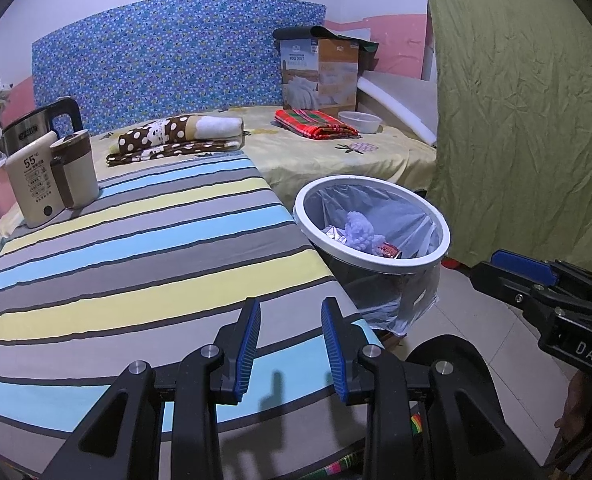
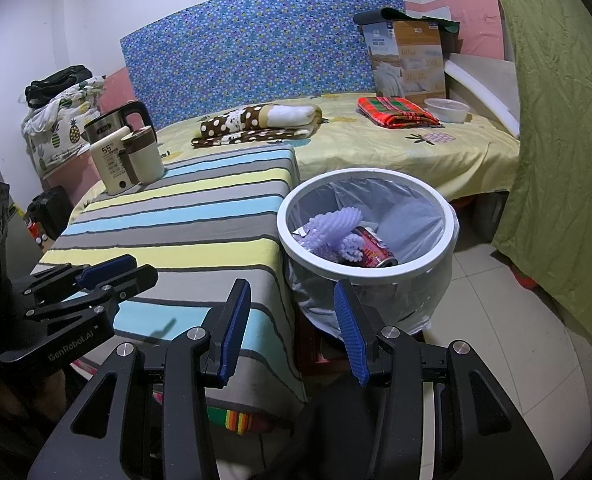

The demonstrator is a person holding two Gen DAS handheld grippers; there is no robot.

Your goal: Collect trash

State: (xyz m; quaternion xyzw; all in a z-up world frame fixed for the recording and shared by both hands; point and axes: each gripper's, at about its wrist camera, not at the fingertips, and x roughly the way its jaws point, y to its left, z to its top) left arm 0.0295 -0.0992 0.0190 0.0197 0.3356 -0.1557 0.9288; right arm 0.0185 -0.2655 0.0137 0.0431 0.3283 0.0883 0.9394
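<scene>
I hold both tools empty: the left gripper (image 1: 291, 344) has its jaws parted over the striped table (image 1: 136, 264), and the right gripper (image 2: 292, 328) gapes wider at the table's edge. The trash, a red can (image 2: 375, 253) and purple foam netting (image 2: 335, 232), lies inside the white bin (image 2: 447, 240) beside the table. Risk: a low right gripper could snag the bin liner (image 2: 415, 304) and tip the bin.

tablecloth (image 2: 184, 216) grey/sky-blue/pale-yellow stripes, dark edging | bin rim (image 2: 447, 248) white, clear liner | foam netting (image 2: 335, 228) lilac | can (image 2: 375, 250) red | headboard (image 2: 256, 40) blue, dotty | bedsheet (image 2: 375, 152) yellow w/ pineapples | folded blanket (image 2: 256, 122) brown, white polka dots | folded cloth (image 2: 395, 111) red-green plaid | gripper pads (image 2: 232, 332) blue
</scene>
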